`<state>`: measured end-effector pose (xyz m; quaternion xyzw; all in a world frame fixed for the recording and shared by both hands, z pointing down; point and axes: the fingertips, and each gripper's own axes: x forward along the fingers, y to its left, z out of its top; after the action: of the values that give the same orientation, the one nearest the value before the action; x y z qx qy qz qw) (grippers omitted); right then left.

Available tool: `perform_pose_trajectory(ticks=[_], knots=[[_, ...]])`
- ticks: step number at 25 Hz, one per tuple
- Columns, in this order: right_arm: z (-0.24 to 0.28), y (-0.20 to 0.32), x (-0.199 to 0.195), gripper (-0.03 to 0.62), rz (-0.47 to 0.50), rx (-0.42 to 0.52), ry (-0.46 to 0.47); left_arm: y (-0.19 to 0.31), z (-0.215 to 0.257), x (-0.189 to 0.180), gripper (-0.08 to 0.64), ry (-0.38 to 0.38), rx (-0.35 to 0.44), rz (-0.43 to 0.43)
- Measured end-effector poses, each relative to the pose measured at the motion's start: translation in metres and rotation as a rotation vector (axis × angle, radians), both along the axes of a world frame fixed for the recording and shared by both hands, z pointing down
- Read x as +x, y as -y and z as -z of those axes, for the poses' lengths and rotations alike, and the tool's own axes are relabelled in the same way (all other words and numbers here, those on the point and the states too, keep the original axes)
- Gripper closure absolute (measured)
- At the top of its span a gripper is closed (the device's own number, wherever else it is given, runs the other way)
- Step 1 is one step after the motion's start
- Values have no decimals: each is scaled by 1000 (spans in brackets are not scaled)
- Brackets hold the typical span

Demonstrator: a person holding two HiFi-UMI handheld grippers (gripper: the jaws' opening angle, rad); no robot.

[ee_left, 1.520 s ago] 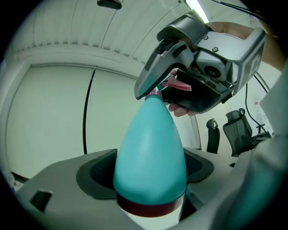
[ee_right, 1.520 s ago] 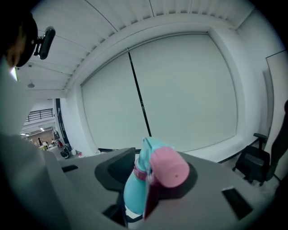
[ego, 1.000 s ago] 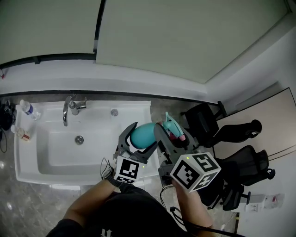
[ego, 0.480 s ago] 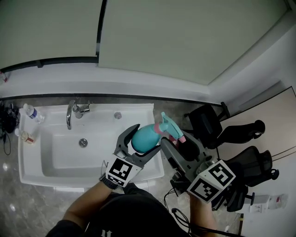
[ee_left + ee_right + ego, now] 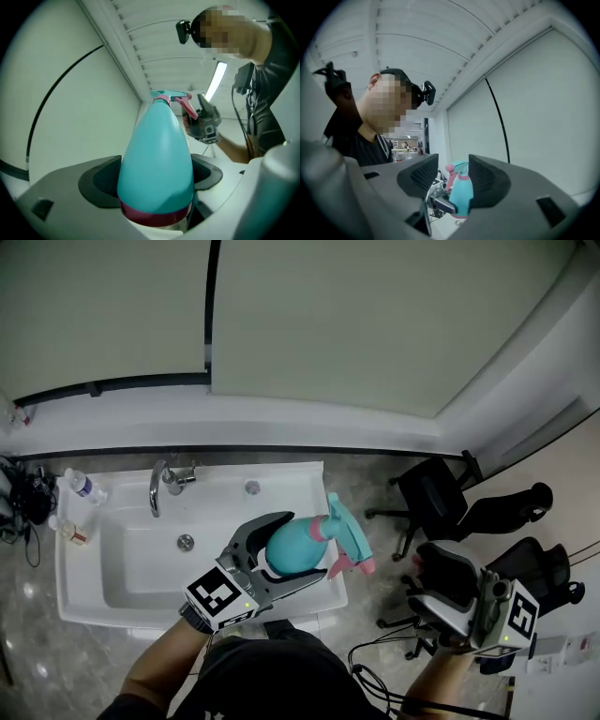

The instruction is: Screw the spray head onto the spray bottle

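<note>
A teal spray bottle (image 5: 292, 547) with a pink band lies nearly level in my left gripper (image 5: 291, 551), which is shut on its wide body. The teal and pink spray head (image 5: 349, 538) sits on the bottle's neck and points right. In the left gripper view the bottle (image 5: 157, 154) fills the gap between the pads, with the spray head (image 5: 172, 98) at its far tip. My right gripper (image 5: 427, 587) is off to the right, apart from the bottle, open with nothing between its pads. From the right gripper view the bottle (image 5: 462, 194) shows at a distance.
A white sink (image 5: 92, 601) with a chrome tap (image 5: 157, 486) is below and to the left. Two small bottles (image 5: 82, 486) stand by its left rim. Black office chairs (image 5: 433, 495) and cables (image 5: 375, 652) are on the floor at the right.
My right gripper has left the spray head and drawn away to the lower right. The left gripper has risen a little and turned, still holding the bottle.
</note>
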<state>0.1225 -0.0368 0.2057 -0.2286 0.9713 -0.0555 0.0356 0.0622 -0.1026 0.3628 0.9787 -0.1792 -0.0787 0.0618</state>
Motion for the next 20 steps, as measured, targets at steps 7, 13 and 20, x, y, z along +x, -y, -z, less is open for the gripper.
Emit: perform_pose_trajectory(ticks=[7, 13, 20], knots=[[-42, 17, -33, 414, 313, 74, -72, -54, 28, 2, 144, -83, -48, -339], [-32, -7, -79, 414, 555, 164, -87, -89, 30, 7, 144, -95, -81, -506], [-24, -24, -88, 414, 683, 212, -79, -105, 38, 14, 144, -133, -128, -618]])
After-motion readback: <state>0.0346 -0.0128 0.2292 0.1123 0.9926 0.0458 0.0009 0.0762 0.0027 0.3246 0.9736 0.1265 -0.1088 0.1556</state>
